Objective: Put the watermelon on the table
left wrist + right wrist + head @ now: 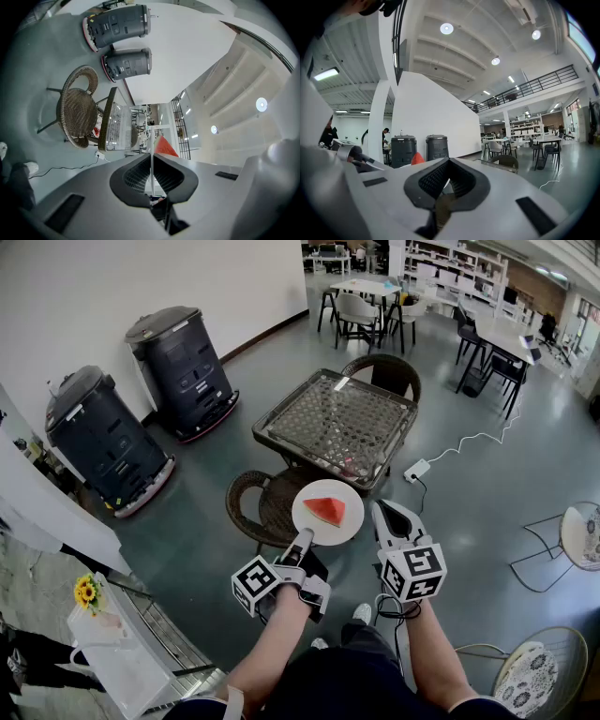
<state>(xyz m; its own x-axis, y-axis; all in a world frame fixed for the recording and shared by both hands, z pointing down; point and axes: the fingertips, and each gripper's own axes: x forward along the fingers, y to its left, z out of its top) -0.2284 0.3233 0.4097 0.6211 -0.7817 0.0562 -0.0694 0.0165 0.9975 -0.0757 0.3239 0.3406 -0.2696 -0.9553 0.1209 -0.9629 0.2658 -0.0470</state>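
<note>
A red wedge of watermelon lies on a round white plate. My left gripper is shut on the plate's near rim and holds it level in the air, short of the square metal-framed table. In the left gripper view the plate shows edge-on between the shut jaws of the left gripper, with the watermelon beyond. My right gripper hangs just right of the plate, shut and holding nothing. The right gripper view shows the right gripper with its jaws together, and the watermelon's tip to the left.
A wicker chair stands under the plate and another behind the table. Two dark wheeled machines stand along the left wall. A power strip with a white cable lies on the floor at right. Wire chairs stand at far right.
</note>
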